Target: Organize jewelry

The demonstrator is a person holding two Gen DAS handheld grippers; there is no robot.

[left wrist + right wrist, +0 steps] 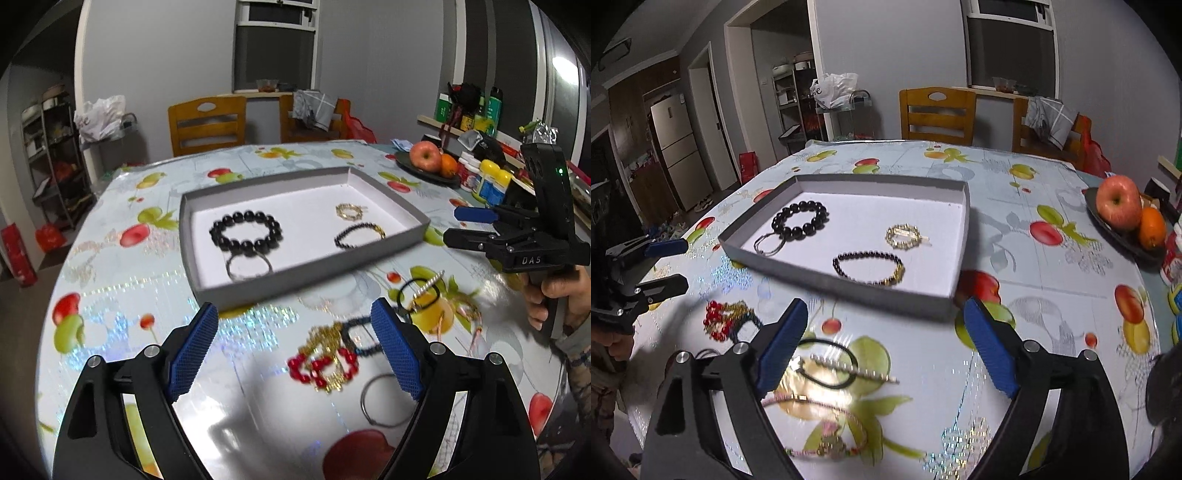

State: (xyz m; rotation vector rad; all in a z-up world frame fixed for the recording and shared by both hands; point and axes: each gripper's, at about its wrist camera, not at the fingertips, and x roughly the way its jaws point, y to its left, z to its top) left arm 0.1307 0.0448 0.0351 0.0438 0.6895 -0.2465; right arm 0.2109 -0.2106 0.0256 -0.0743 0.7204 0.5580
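Tray [962, 236] — holds four sorted bracelets. Loose jewelry [325, 363] lies on the tablecloth before it, awaiting sorting. Left gripper [295, 347], right gripper [884, 343] — fingers apart, empty, ready to pick.

Glossy, mirror-bright plastic tablecloth with printed fruit [1015, 206], glare all over it. On it, a shallow grey cardboard tray [849, 284], matt, its floor plain white paper. Inside, polished black round-bead bracelet [801, 220], shiny. Gripper pads of rough, cross-hatched blue rubber [192, 354]; wooden chair [936, 114] varnished smooth.
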